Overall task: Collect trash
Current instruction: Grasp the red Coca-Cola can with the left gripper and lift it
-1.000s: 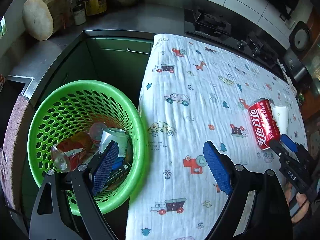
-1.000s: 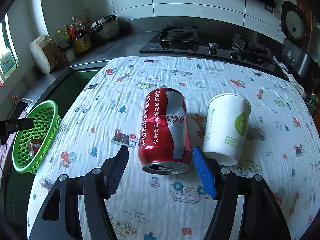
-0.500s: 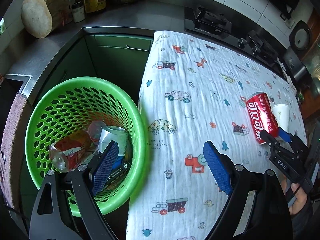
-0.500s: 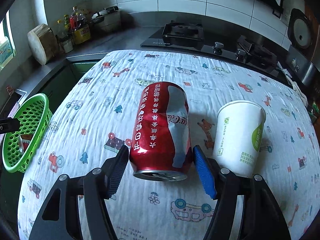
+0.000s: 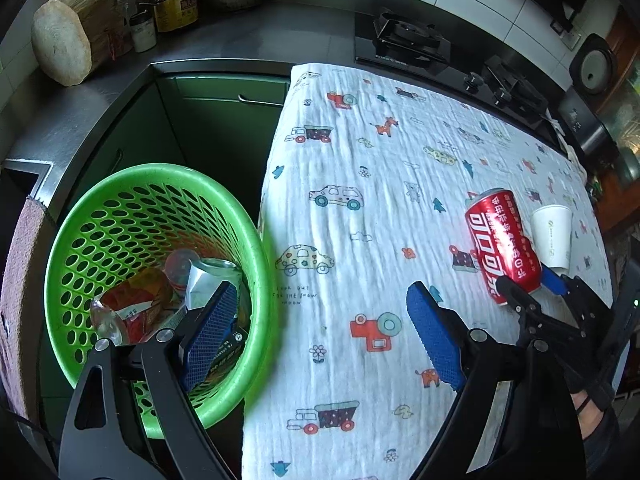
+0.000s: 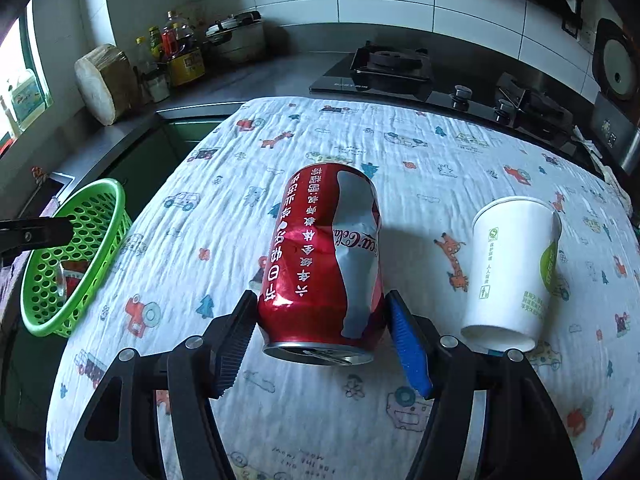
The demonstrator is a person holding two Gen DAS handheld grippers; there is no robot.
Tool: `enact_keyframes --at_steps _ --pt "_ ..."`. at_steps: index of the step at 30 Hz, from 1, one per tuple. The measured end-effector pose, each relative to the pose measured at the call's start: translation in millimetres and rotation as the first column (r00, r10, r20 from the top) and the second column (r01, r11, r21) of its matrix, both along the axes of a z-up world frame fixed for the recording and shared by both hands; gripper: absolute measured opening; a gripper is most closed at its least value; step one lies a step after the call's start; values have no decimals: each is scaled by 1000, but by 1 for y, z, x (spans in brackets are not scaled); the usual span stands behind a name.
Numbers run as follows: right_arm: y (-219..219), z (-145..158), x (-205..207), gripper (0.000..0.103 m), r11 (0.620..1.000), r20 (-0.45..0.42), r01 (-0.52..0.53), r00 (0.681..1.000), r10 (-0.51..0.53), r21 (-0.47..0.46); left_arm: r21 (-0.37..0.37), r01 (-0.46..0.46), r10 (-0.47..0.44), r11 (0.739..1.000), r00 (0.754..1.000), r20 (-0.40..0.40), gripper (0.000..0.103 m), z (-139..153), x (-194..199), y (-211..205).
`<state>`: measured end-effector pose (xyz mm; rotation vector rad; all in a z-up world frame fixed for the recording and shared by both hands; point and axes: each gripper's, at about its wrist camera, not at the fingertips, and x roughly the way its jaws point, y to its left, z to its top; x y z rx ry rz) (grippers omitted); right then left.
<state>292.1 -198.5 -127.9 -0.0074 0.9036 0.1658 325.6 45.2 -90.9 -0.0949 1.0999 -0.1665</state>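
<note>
presently: red cola can (image 6: 322,264), dented, on its side on the printed tablecloth (image 6: 400,152), clamped at its open end by the right gripper (image 6: 320,334). paper cup (image 6: 510,268), tipped over just beside it, uncollected. green basket (image 5: 160,184), off the table's left edge, already holds several discards. left gripper (image 5: 320,328), jaws apart, empty, near basket. judged: partly done; can and cup remain.

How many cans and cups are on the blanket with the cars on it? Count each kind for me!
Red cans: 1
White paper cups: 1
Total: 2
</note>
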Motion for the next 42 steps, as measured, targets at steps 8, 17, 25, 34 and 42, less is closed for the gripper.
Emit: enact_keyframes --at_steps 8,17,25,34,42 --pt "21 -2 -30 63 997 -16 -49 999 51 67 -50 42 -43 998 999 -25 86 -6 1 -20" --pt "23 2 -51 66 993 -8 -59 998 60 107 -104 96 -103 990 993 -60 86 -15 3 -54" --pt "17 2 -59 68 989 -7 -77 997 79 129 -119 127 -138 985 986 -96 86 -26 8 -83" --pt "18 2 -68 68 979 8 -125 992 126 164 -155 138 -158 978 980 -124 86 -35 11 -100" --pt "5 11 -75 68 983 47 -93 995 87 158 -189 166 -189 968 976 -111 67 -35 13 -109"
